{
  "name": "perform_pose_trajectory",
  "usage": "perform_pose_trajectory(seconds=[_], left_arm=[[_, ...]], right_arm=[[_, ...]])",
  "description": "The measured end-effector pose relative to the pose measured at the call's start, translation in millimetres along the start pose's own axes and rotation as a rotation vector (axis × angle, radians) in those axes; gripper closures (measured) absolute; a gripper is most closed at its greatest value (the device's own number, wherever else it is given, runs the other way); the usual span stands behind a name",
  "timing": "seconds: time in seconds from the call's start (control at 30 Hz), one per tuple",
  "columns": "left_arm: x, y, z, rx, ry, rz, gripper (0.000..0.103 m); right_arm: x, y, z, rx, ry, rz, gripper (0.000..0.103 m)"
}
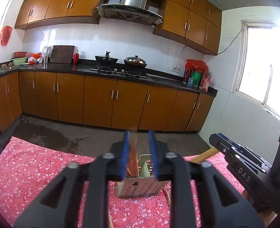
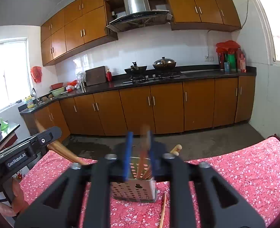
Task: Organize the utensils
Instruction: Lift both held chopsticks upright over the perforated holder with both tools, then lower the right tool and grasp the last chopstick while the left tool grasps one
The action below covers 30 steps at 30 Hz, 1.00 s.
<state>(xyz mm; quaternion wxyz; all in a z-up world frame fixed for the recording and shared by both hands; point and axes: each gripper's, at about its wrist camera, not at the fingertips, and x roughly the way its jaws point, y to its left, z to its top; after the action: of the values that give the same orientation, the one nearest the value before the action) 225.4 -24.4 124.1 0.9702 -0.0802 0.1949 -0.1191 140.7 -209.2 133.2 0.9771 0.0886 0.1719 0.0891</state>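
Note:
A perforated utensil holder point(image 1: 140, 189) point(image 2: 132, 190) stands on the red flowered tablecloth point(image 1: 35, 171) point(image 2: 244, 171), with several chopsticks point(image 1: 133, 163) point(image 2: 142, 169) upright in it. My left gripper point(image 1: 139, 133) hovers over the holder, open; a blurred chopstick point(image 1: 134, 144) stands between its blue pads, close to the left one and free of the right one. My right gripper point(image 2: 140, 133) is open above the same holder, a blurred chopstick point(image 2: 144, 142) near its right pad. Each gripper shows at the edge of the other's view point(image 1: 223, 140) point(image 2: 50, 133).
A loose chopstick point(image 2: 163, 209) point(image 1: 167, 193) lies on the cloth to the right of the holder. Wooden handles point(image 2: 176, 149) point(image 1: 204, 154) poke up behind it, and another point(image 2: 64, 150) lies at the left. The table's far edge drops to the kitchen floor. A hand point(image 2: 16, 199) shows at the lower left.

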Motion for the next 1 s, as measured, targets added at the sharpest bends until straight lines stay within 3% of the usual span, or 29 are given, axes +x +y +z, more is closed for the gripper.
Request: perform_pose_trajectory(seconds=[0.27, 0.4, 0.57, 0.67, 0.8, 1.0], left_arm=[[-35, 17, 1, -0.003, -0.052, 0.025, 0.060], [-62, 38, -19, 0.025, -0.058, 0.097, 0.054], [-60, 77, -69, 0.015, 0.046, 0.207, 0.051], [-40, 100, -106, -0.017, 0.168, 0.246, 0.051], [-24, 109, -146, -0.045, 0.277, 0.235, 0.051], [-12, 89, -182, -0.029, 0.353, 0.179, 0.051]], right_arm=[[-33, -8, 9, -0.003, -0.066, -0.041, 0.064], [-43, -33, -7, 0.018, -0.033, -0.112, 0.063], [-24, -74, -67, 0.082, 0.169, -0.196, 0.063], [-6, -82, -118, 0.110, 0.333, -0.172, 0.065], [5, -71, -168, 0.140, 0.476, -0.075, 0.072], [15, -41, -198, 0.071, 0.552, -0.046, 0.074]])
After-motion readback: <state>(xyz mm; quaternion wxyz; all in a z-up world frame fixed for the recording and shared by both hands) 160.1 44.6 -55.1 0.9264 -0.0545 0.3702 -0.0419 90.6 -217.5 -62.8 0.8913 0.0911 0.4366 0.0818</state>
